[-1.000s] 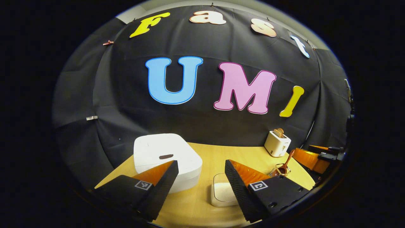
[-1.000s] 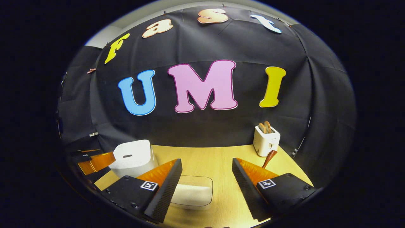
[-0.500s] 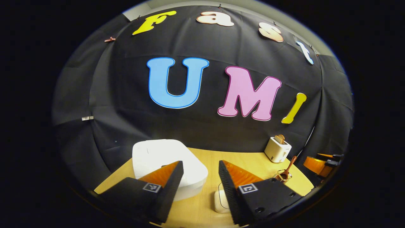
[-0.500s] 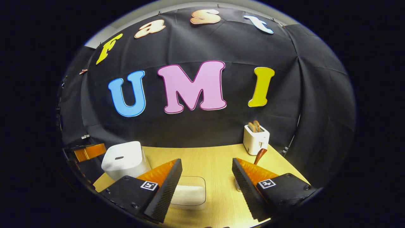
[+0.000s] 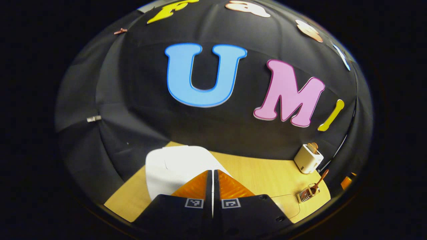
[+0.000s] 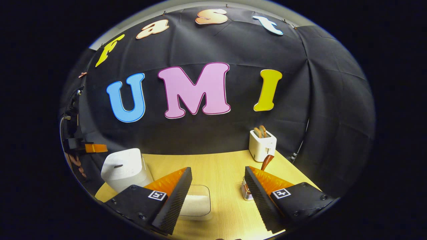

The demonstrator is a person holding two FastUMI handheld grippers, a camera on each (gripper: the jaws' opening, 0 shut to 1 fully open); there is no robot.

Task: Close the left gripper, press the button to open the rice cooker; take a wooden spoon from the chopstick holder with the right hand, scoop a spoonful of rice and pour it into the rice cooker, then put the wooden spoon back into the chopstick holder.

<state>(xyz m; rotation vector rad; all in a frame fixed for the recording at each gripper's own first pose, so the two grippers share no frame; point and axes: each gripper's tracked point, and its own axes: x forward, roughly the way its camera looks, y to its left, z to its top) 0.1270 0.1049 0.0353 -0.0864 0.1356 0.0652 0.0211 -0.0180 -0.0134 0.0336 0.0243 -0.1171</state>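
The rice cooker (image 6: 124, 168) stands shut on the left of the pale wooden bench (image 6: 220, 166), a white rounded box with a small dark button (image 6: 118, 166) on its lid. In the left gripper view its white top (image 5: 176, 166) lies just beyond the tips of the left gripper (image 5: 212, 173), whose two fingers (image 5: 195, 186) are pressed together with barely a slit between them and nothing held — whether the tips touch the lid cannot be told. In the right gripper view part of that left gripper (image 6: 95, 148) shows at the far left edge, above and beside the cooker.

The bench sits in a booth walled with black cloth (image 6: 320, 100) on every side. At the far right of the bench stands a white toaster (image 6: 262, 148) with two slices of bread upright in its slots. Nearer, a wire chopstick holder (image 6: 246, 190) carries the wooden spoon (image 6: 267, 162), its handle leaning up to the right. In the middle of the bench lies a clear rice tray (image 6: 197, 204) filled with white rice.

The right gripper (image 6: 218, 190) hovers over the near part of the bench, level, its fingers (image 6: 175, 196) spread wide and empty — the rice tray shows just beside the left one, the chopstick holder just beside the right one
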